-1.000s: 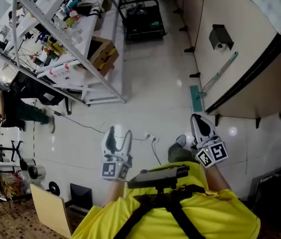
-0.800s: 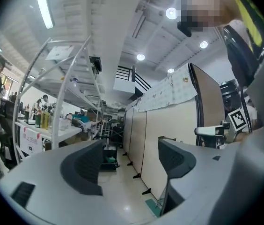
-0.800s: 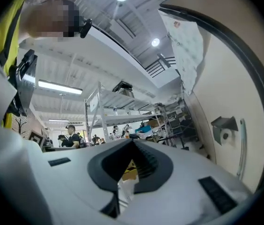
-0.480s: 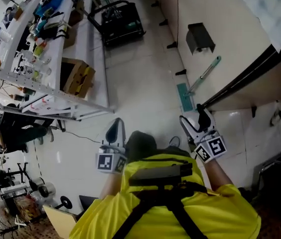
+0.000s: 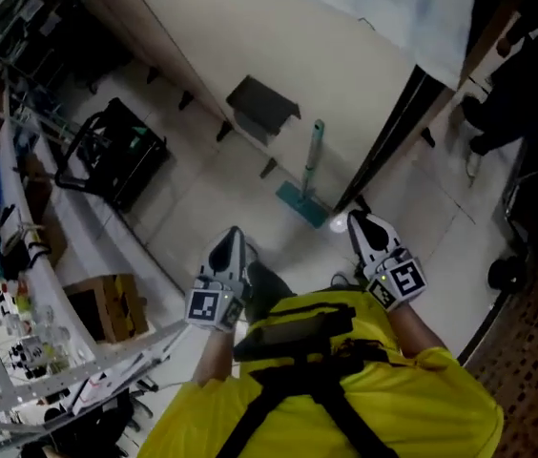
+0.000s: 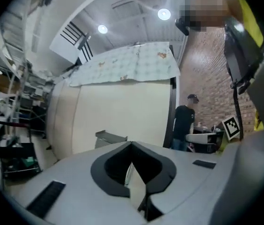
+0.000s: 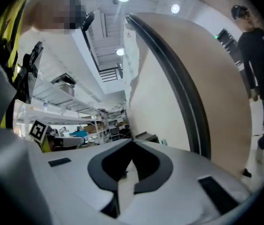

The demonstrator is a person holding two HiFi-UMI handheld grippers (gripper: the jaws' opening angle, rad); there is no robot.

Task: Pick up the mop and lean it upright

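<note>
The mop leans upright against the beige wall in the head view, its pale green handle [image 5: 315, 151] rising from a teal head [image 5: 300, 204] on the white floor. Neither gripper touches it. My left gripper [image 5: 230, 239] hangs in front of the person's yellow shirt, left of the mop and nearer, jaws shut and empty. My right gripper [image 5: 359, 223] is just right of the mop head, also shut with nothing in it. In the left gripper view, the left gripper [image 6: 131, 147] has its pads meeting; the right gripper view shows the same for the right gripper [image 7: 132, 144].
A grey box [image 5: 261, 104] is mounted on the wall above the mop. A dark post [image 5: 391, 139] runs down the wall's right end. A black cart [image 5: 112, 153], a shelf rack [image 5: 31, 284] and a cardboard box [image 5: 107, 308] stand at left. A person [image 5: 528, 60] stands at upper right.
The head view has swung toward the wall with the mop. The left gripper's jaws went from open to shut. The right jaws opened briefly and are shut again.
</note>
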